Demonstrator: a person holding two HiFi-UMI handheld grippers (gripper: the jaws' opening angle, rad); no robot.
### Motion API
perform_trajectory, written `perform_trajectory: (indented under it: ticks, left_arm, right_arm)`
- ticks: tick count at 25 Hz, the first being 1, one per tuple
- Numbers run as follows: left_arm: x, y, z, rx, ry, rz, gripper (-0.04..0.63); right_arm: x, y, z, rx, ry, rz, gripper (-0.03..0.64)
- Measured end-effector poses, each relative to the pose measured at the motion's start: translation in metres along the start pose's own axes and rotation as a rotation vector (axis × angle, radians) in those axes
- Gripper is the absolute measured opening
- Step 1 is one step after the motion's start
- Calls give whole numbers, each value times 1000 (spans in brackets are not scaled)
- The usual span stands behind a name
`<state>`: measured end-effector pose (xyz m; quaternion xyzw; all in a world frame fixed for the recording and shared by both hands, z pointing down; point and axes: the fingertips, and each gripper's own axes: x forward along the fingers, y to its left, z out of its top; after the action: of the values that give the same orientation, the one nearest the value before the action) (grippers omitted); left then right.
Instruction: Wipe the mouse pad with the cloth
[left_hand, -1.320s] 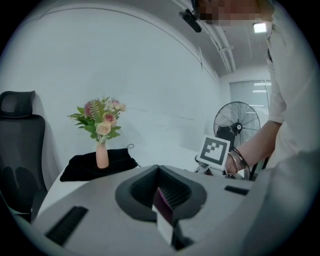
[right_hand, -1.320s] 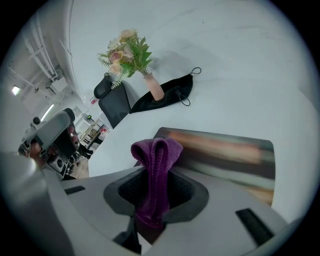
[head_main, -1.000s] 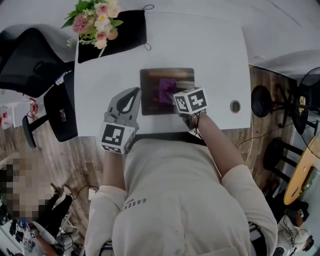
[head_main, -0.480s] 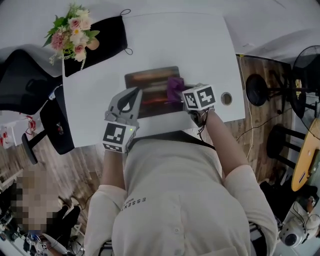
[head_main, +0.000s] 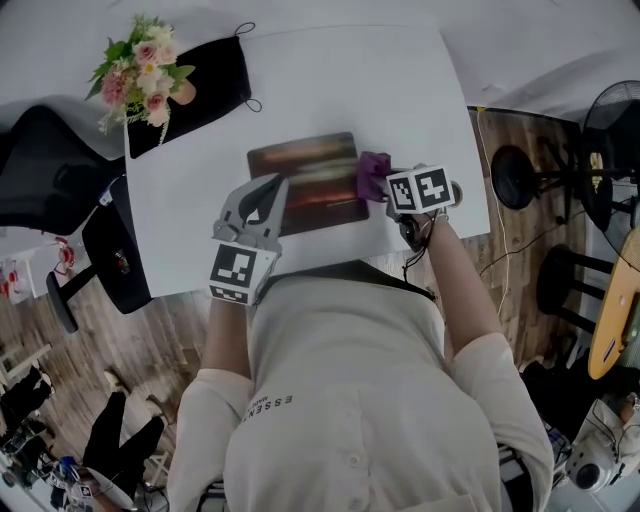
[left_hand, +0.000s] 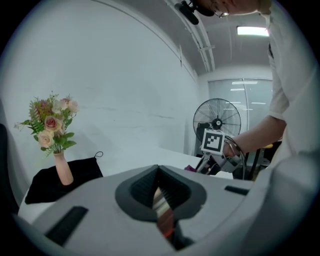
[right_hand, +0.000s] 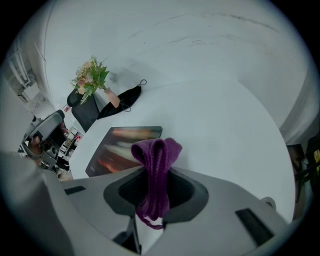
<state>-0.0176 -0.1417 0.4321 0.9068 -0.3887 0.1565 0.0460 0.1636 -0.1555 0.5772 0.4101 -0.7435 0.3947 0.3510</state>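
Note:
A dark mouse pad with orange streaks lies on the white table. My right gripper is shut on a purple cloth, which sits at the pad's right edge, partly over bare table. In the right gripper view the cloth hangs folded between the jaws of that gripper, and the pad lies to its left. My left gripper rests with its tips on the pad's left part. In the left gripper view its jaws are closed to a slit that shows a strip of pad.
A vase of flowers stands on a black cloth at the table's back left corner. A black office chair is to the left of the table. A fan and stools stand on the floor to the right.
My right gripper has drawn the purple cloth rightward across the pad, from its middle to its right edge. The left gripper stays at the pad's left part.

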Motion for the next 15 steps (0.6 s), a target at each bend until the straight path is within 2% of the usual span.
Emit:
perform_trajectory:
  ticks: [5, 9, 15]
  left_arm:
    - [-17, 5, 2, -5, -7, 32, 0]
    - [-38, 11, -7, -22, 3, 72, 0]
    - [-73, 24, -25, -57, 22, 139, 0]
  right_arm:
    - [-16, 24, 14, 7, -42, 71, 103]
    - [-14, 67, 22, -55, -53, 138, 103]
    - [9, 137, 15, -152, -14, 212, 103]
